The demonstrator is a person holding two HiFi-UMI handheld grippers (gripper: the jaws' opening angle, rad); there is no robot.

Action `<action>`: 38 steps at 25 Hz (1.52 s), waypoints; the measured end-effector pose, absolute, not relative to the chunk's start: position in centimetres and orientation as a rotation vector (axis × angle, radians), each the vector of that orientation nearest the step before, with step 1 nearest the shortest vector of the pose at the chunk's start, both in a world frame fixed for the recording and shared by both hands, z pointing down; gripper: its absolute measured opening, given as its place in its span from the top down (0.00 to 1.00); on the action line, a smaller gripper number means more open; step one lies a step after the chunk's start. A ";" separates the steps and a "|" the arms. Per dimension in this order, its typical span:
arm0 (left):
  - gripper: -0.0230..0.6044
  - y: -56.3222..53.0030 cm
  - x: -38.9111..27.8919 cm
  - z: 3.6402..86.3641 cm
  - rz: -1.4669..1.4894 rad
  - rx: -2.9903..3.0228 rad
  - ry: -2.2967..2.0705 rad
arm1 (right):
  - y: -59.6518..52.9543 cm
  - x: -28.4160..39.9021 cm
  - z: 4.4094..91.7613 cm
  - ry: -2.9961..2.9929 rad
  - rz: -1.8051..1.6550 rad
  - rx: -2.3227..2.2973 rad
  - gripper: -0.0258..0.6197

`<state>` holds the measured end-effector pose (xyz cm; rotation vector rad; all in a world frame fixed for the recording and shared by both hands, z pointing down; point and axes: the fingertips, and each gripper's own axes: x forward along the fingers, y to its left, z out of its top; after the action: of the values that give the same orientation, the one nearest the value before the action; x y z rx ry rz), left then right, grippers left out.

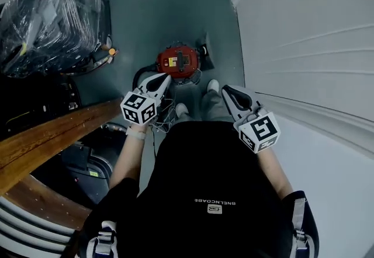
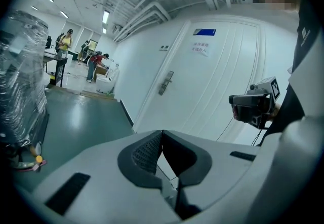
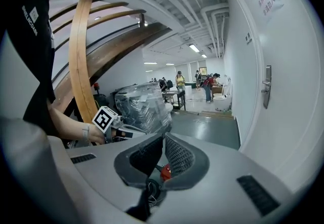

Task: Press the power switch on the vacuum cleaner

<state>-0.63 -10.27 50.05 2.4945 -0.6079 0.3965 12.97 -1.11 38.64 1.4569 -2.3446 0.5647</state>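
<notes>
The red vacuum cleaner (image 1: 178, 62) stands on the green floor just ahead of the person's shoes, with a black hose curling off its left side. My left gripper (image 1: 166, 80) hangs above its near left edge, jaws closed tip to tip and empty. My right gripper (image 1: 226, 89) is held further right, beside the vacuum, also shut and empty. In the right gripper view a small red part of the vacuum cleaner (image 3: 165, 171) shows through the gap under the closed right gripper (image 3: 163, 137). The left gripper (image 2: 162, 132) points at the white door; no switch is visible.
A plastic-wrapped pallet load (image 1: 49, 17) stands at the far left. A curved wooden handrail (image 1: 52, 134) runs along the left. The white door (image 1: 304, 35) and wall fill the right side. The person's shoes (image 1: 182, 110) stand close behind the vacuum.
</notes>
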 end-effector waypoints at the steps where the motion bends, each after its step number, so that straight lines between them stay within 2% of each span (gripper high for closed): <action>1: 0.94 -11.0 -0.3 50.9 0.420 2.492 -0.606 | -1.7 13.4 38.8 -2.340 0.573 1.454 0.91; 16: 0.94 -18.1 -0.3 68.0 0.725 2.363 -0.707 | -6.9 14.5 43.0 -2.302 0.633 1.369 0.91; 26: 0.94 -20.9 -2.1 80.4 0.877 2.245 -0.823 | -6.0 13.8 48.1 -2.254 0.698 1.341 0.91; 38: 0.94 -24.0 -2.0 91.0 1.003 2.195 -0.861 | -4.5 14.6 54.2 -2.152 0.828 1.407 0.91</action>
<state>-1.98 -23.97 91.01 2.1953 -0.8614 1.0029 14.57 -4.55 54.16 1.4065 -2.1521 0.8282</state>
